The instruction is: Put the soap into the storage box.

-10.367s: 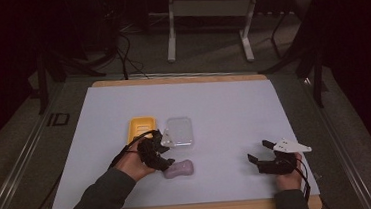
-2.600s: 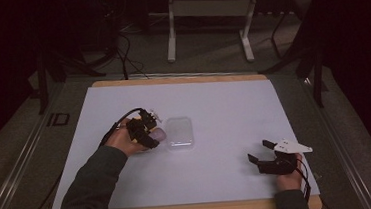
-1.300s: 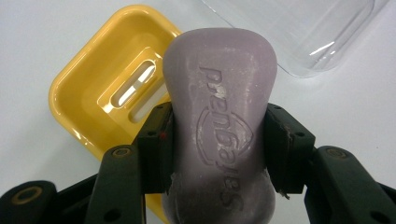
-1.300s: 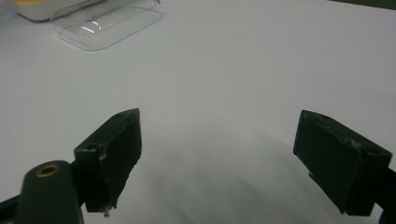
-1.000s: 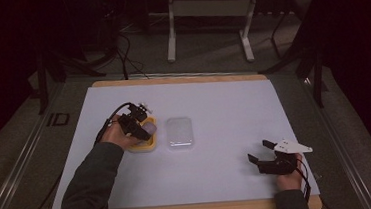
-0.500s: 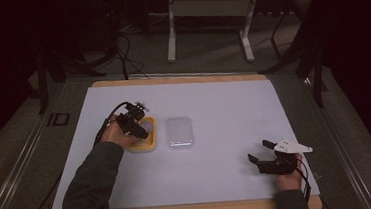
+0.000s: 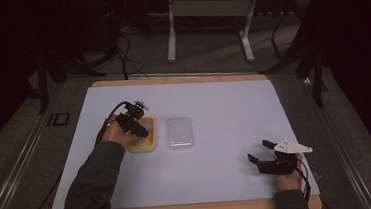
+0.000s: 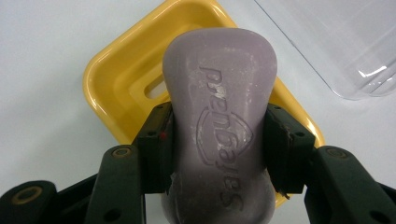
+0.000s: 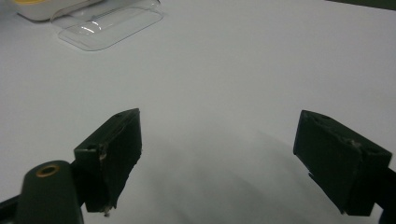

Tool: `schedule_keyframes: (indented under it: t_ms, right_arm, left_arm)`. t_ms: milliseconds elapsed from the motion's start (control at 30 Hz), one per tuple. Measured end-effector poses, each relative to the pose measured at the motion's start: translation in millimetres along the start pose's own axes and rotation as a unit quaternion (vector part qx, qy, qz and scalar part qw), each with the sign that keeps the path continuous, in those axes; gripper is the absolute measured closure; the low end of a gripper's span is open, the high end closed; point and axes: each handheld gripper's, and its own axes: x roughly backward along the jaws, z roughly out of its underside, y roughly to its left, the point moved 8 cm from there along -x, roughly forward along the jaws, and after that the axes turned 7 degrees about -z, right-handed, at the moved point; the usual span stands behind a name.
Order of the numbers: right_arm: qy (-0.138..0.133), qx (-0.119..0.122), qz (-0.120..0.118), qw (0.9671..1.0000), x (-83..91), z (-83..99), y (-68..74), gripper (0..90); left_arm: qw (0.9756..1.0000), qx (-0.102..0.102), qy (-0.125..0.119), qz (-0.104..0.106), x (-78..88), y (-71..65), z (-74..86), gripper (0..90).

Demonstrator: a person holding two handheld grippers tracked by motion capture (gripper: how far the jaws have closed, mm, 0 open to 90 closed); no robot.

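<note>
A pale purple bar of soap [image 8: 219,126] with embossed lettering sits between the two black pads of my left gripper [image 8: 219,149], which is shut on it. The soap hangs just over a yellow soap dish [image 8: 116,79], [image 7: 144,144]. In the high view my left gripper [image 7: 137,124] is at the dish on the table's left half. My right gripper [image 7: 260,151] rests near the front right corner of the table, jaws wide apart with nothing between them [image 9: 219,163].
A clear plastic lid [image 7: 179,133] lies flat just right of the dish, also seen in the right gripper view as the clear lid [image 9: 109,21] far off. The white mat [image 7: 224,106] lies on a wooden board. Cables and a stand leg [image 7: 170,35] are on the floor behind.
My left hand has carried the soap from the front of the mat back to the yellow dish and settled over it. The right gripper has stayed in place.
</note>
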Motion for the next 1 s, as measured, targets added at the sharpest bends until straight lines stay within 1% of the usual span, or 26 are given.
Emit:
schedule_keyframes:
  t_ms: [200,267,367,500,633,700,1000]
  right_arm:
    - [-0.001,0.001,0.000,1.0000,0.0,0.0,-0.1,15.1]
    - [-0.001,0.001,0.000,1.0000,0.1,-0.1,-0.1,15.1]
    - [-0.001,0.000,0.000,1.0000,0.1,-0.1,0.1,15.1]
    - [0.000,0.001,0.000,1.0000,0.2,-0.1,0.1,15.1]
    - [-0.001,0.001,0.000,1.0000,0.3,-0.1,0.2,15.1]
    - [-0.001,0.001,0.001,1.0000,0.4,-0.1,0.4,15.1]
    - [-0.002,0.002,0.001,1.0000,0.4,-0.2,0.4,15.1]
  left_arm:
    - [1.0000,0.004,0.004,-0.001,-2.6,1.1,-0.4,49.4]
    - [0.9999,0.010,0.006,-0.003,-4.4,1.7,-0.6,49.4]
    - [0.9999,0.009,0.011,-0.003,-6.1,2.0,-0.3,49.4]
    - [0.9998,0.013,0.014,-0.003,-8.4,2.4,-0.2,49.4]
    - [0.9998,0.017,0.012,0.000,-10.7,2.0,-1.0,49.4]
    - [0.9998,0.017,0.012,0.000,-11.0,2.3,-1.4,49.4]
    - [0.9995,0.029,0.012,-0.003,-12.4,3.1,-2.7,49.2]
